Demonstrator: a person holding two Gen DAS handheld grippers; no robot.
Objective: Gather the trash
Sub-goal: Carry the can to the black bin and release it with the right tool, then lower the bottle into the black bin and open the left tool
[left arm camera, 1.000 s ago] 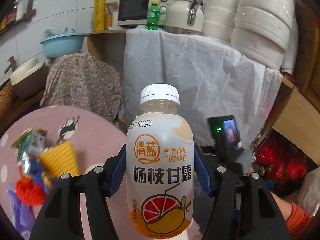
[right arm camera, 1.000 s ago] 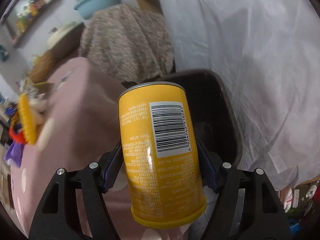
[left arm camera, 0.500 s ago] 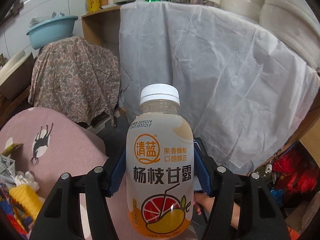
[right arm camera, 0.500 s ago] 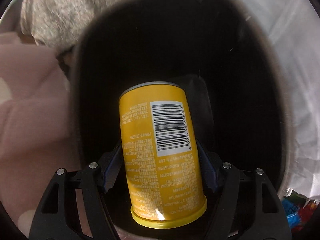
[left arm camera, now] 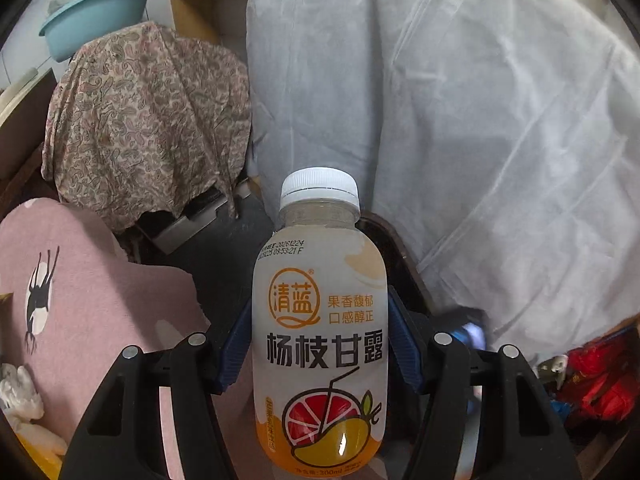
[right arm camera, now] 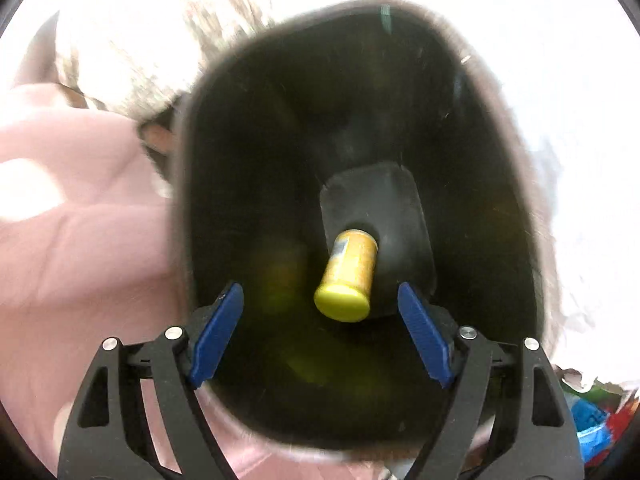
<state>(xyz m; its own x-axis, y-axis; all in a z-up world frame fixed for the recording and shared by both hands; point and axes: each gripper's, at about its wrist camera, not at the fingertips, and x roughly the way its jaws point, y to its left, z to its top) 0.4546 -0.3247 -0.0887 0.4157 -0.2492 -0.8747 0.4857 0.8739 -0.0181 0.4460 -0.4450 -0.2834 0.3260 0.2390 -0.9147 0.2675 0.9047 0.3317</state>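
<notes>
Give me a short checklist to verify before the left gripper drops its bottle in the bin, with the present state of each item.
1. Left gripper grips the bottle on both sides: ok.
2. Bottle cap is on: ok.
3. Right gripper has let go of the yellow can; its jaws are opening, nothing between them: ok.
4. Can lies inside the dark bin: ok.
5. Bin has room for the bottle: ok, only the can shows inside.
6. Bottle is above the bin's opening: cannot tell; the left wrist view shows only part of the rim behind the bottle.
</notes>
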